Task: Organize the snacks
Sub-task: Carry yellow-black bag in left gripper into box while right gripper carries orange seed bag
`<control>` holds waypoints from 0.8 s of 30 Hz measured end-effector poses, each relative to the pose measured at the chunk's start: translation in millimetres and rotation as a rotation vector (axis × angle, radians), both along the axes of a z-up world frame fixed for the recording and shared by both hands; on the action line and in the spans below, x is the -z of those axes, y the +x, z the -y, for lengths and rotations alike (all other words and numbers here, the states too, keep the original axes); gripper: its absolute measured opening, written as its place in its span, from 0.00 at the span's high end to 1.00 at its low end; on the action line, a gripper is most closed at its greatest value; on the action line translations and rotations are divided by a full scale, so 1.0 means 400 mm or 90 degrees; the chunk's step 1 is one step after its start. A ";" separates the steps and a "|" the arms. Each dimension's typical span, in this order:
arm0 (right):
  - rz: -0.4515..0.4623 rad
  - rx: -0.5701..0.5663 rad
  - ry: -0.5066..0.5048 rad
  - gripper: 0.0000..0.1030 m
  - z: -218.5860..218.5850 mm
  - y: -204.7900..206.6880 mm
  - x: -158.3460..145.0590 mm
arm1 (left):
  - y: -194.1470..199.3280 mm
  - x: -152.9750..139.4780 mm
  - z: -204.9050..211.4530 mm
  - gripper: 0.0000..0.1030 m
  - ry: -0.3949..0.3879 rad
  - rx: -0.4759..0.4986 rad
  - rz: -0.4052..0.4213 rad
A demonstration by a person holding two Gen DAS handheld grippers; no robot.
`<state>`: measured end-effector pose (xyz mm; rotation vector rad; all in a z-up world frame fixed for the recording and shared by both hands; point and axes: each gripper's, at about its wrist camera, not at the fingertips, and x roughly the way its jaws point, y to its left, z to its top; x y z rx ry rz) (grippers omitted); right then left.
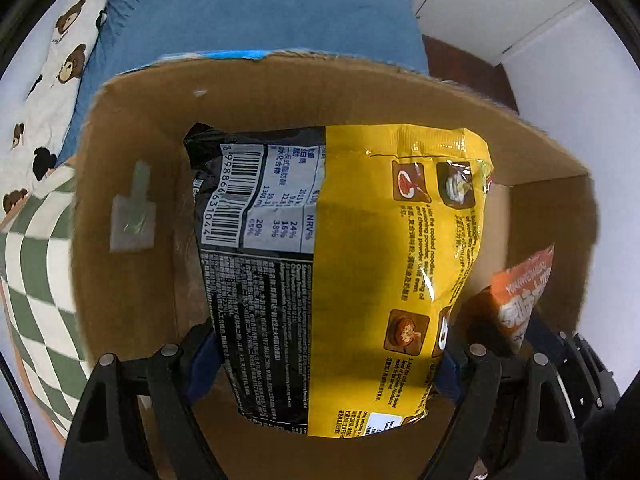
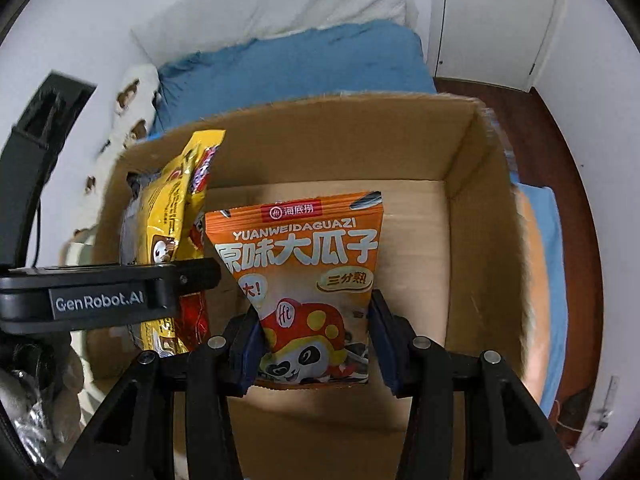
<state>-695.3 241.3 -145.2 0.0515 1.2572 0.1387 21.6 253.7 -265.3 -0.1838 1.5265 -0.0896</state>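
Note:
My left gripper (image 1: pixel 324 364) is shut on a yellow and black noodle packet (image 1: pixel 360 240), blue pads against both its side edges. The packet hangs inside an open cardboard box (image 1: pixel 132 160), near its left wall. My right gripper (image 2: pixel 316 344) is shut on an orange sunflower-seed packet (image 2: pixel 304 256) printed with a panda, held upright over the box floor (image 2: pixel 416 248). That orange packet (image 1: pixel 524 292) also shows at the right edge of the left wrist view. In the right wrist view the noodle packet (image 2: pixel 168 220) stands just left of the orange one, behind the left tool's black housing (image 2: pixel 100 298).
The box sits on a bed with a blue sheet (image 2: pixel 300 64), a bear-print pillow (image 1: pixel 52 92) and a green-and-white checked cloth (image 1: pixel 32 280) to its left. A white door (image 2: pixel 492 20) and dark wooden floor (image 2: pixel 560 152) lie to the right. Crumpled silver foil (image 2: pixel 24 424) shows at lower left.

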 end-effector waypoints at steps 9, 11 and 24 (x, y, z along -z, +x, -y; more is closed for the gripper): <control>-0.052 -0.002 -0.010 0.50 -0.038 0.189 0.156 | -0.268 0.061 -0.093 0.17 -0.008 0.002 -0.021; -0.070 -0.001 -0.003 0.30 -0.032 0.218 0.184 | -0.367 0.071 -0.130 0.12 -0.009 -0.003 -0.018; -0.068 0.013 0.000 0.11 0.042 0.171 0.179 | -0.930 0.036 -0.384 0.08 -0.005 0.005 0.076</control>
